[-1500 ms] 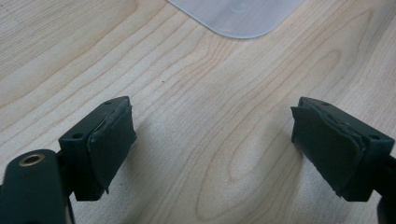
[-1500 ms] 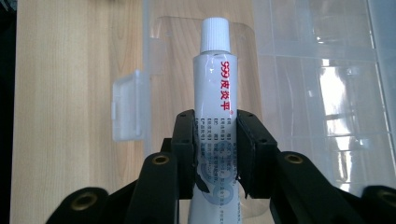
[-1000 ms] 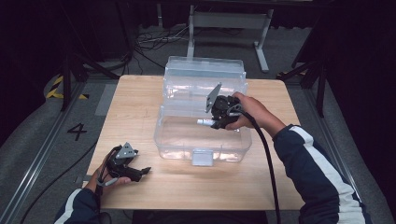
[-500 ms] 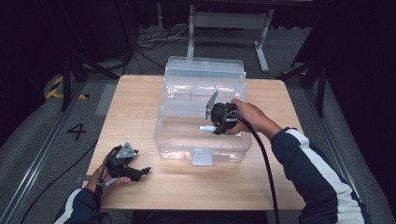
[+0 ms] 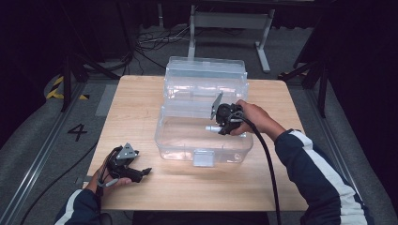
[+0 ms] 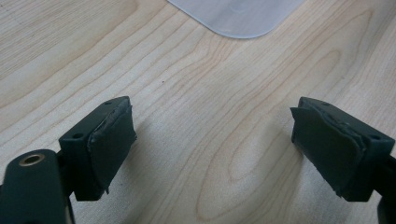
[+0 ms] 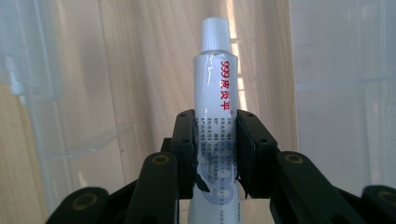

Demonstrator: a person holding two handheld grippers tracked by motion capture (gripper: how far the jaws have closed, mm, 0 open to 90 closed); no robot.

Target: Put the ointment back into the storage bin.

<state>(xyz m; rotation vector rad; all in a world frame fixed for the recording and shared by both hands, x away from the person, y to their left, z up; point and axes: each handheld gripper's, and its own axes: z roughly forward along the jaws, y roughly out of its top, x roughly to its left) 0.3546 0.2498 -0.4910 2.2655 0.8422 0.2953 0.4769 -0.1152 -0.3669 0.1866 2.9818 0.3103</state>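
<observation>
Nearest to me, my left gripper [image 5: 141, 172] rests low at the near-left part of the pale wooden table [image 5: 141, 108], its jaws spread wide with nothing between them — bare wood grain under the pads [image 6: 112, 140]. It sits well apart from the work and can remain parked.

Farther out, my right gripper [image 7: 215, 154] pinches a white squeeze tube with red lettering and a white screw cap [image 7: 215, 102]; the jaws press on the lower half of the tube body, cap end pointing away from me. In the high view the tube [image 5: 212, 128] hangs over the open lower tray of the clear plastic storage box [image 5: 173, 140], whose lid stands raised behind it.

The step in hand, as I judge it, is placing the tube inside. Procedure: lower until the tube lies along the tray floor, keep clear of the near wall — release only once it is supported. Avoid squeezing harder; the tube is soft and could deform.
</observation>
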